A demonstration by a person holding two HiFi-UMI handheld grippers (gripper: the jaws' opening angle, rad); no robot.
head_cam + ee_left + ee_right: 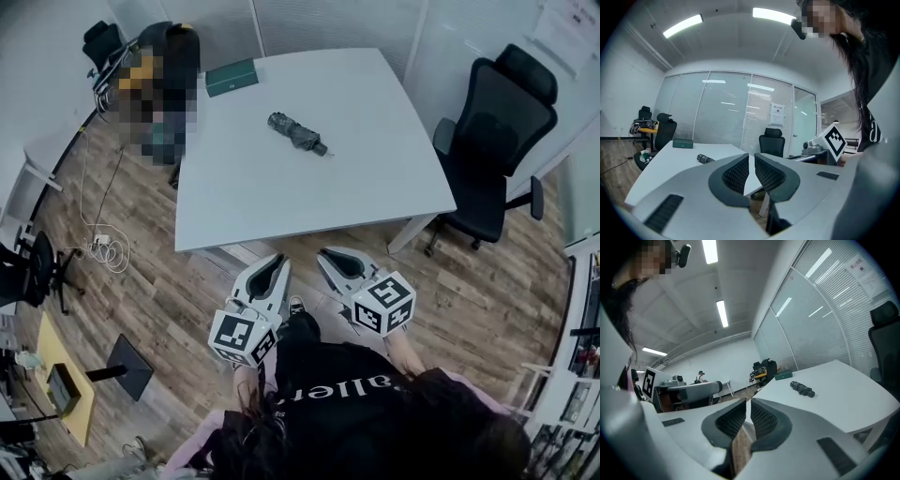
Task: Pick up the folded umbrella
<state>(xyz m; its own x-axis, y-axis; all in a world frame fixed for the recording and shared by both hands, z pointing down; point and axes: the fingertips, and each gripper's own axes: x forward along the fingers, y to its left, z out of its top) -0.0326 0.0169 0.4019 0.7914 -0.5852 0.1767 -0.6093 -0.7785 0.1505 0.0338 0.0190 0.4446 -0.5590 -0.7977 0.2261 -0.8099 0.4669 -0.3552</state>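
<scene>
The folded umbrella (298, 132), dark grey with a black handle, lies alone near the middle of the white table (375, 178). It also shows as a small dark roll in the left gripper view (705, 159) and the right gripper view (802, 389). My left gripper (273, 269) and right gripper (332, 255) hover side by side over the wooden floor, short of the table's near edge and well away from the umbrella. Both are shut with nothing between the jaws. Each points roughly level toward the table, as seen at the left gripper (751, 159) and the right gripper (748, 404).
A green box (232, 77) sits at the table's far left edge. A black office chair (492, 141) stands to the table's right, and another chair with a blurred patch over it (159, 84) is at the far left. Cables (108, 248) lie on the floor at left.
</scene>
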